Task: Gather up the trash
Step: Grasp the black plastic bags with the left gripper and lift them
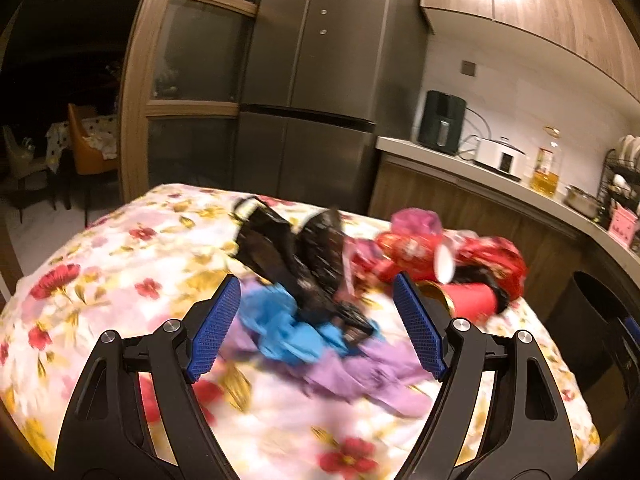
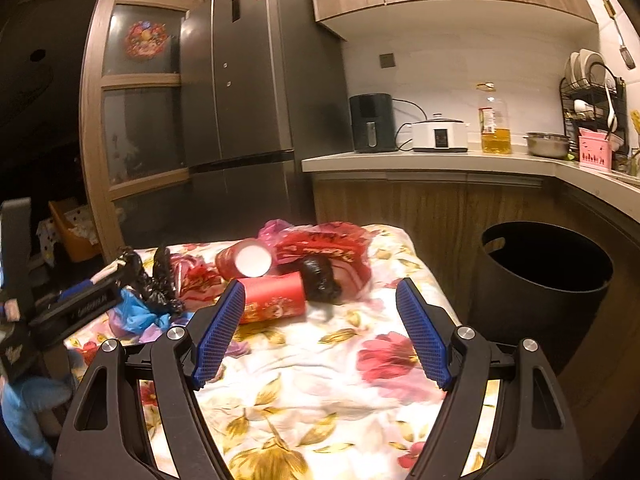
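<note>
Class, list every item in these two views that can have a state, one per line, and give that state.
Left tongs: open, nothing held, above the blue bag.
Right tongs: open, nothing held.
Bin: upright, uncovered, beside the table.
Red cups: lying on their sides.
Black bag: crumpled, on the table.
Fridge: shut.
Oil bottle: upright, partly full.

No legible text anywhere (print on red cup point(image 2: 272, 297) blurred)
</note>
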`<state>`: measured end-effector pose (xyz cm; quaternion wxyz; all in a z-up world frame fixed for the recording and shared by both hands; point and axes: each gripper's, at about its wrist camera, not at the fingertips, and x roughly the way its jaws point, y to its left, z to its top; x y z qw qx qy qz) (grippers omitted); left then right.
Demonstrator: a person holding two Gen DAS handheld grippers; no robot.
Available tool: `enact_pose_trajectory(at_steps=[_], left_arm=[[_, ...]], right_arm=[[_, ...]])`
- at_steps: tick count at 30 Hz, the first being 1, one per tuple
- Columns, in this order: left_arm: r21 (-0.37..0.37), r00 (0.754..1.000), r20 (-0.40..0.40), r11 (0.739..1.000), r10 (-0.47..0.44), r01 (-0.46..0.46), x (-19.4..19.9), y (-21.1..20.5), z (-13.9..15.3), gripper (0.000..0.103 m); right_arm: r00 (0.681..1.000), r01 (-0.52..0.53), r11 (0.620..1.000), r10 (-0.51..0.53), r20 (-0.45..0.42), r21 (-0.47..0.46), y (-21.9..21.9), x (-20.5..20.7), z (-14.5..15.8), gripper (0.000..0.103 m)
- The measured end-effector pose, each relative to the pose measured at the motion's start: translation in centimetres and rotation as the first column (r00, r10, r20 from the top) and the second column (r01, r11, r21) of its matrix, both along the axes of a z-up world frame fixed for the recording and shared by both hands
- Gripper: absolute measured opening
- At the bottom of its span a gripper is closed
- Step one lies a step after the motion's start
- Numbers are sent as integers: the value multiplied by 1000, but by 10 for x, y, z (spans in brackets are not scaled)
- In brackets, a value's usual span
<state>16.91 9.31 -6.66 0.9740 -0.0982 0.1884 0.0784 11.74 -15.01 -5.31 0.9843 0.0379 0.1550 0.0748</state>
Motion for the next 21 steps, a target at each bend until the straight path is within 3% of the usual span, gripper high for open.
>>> enact_pose_trajectory(at_steps=[5, 14, 17, 19, 21], left_arm=[[-6, 999, -37, 1000, 14, -14, 24, 17, -3, 74], [-83, 991, -130, 997, -10, -1, 66, 42, -18, 51], [-114, 989, -146, 993, -33, 16, 73, 47, -21, 32], [-131, 987, -151, 991, -53, 33, 75, 49, -23, 14], [-146, 987, -144, 988, -73, 52, 76, 49, -24, 5]], right_arm=[[1000, -28, 1000, 28, -15, -9, 17, 8, -6, 77], [996, -84, 996, 82, -32, -39, 47, 23, -13, 76], [994, -99, 994, 97, -40, -43, 56, 28, -16, 76], [993, -109, 993, 106, -44, -50, 62, 31, -18, 75], [992, -117, 992, 114, -48, -55, 67, 33, -19, 75]])
